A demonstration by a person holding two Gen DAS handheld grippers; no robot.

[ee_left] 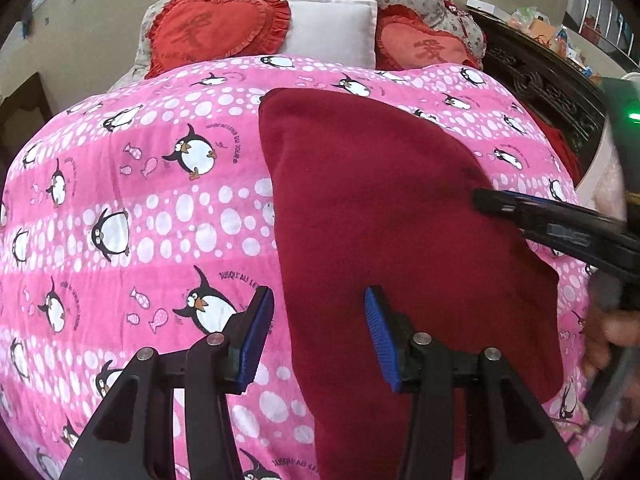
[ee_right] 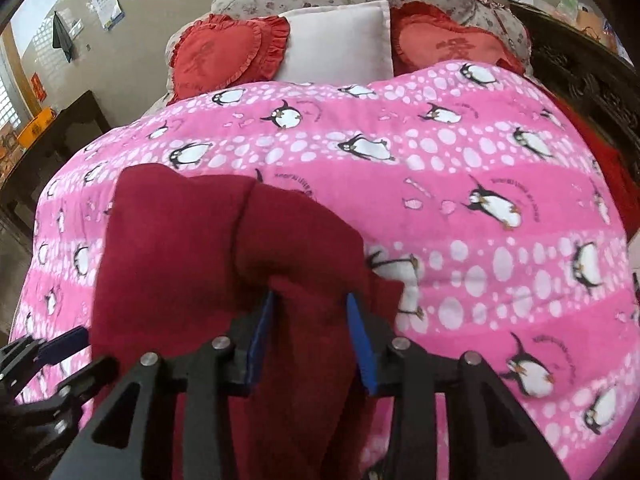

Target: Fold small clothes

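Observation:
A dark red garment (ee_left: 380, 208) lies on the pink penguin blanket (ee_left: 160, 208). My left gripper (ee_left: 320, 300) is open, its fingers straddling the garment's left edge near the lower part, holding nothing. In the left wrist view the right gripper (ee_left: 484, 200) reaches in from the right over the garment's right edge. In the right wrist view the red garment (ee_right: 200, 248) is bunched up and a fold of it sits between the blue pads of my right gripper (ee_right: 310, 304), whose jaws stand partly apart around the cloth. The left gripper's finger (ee_right: 60, 344) shows at the left.
Two red heart cushions (ee_left: 216, 28) and a white pillow (ee_left: 332, 28) lie at the head of the bed with a floral pillow behind. A dark carved wooden frame (ee_left: 540, 80) runs along the right. A dark table (ee_right: 60, 128) stands to the left.

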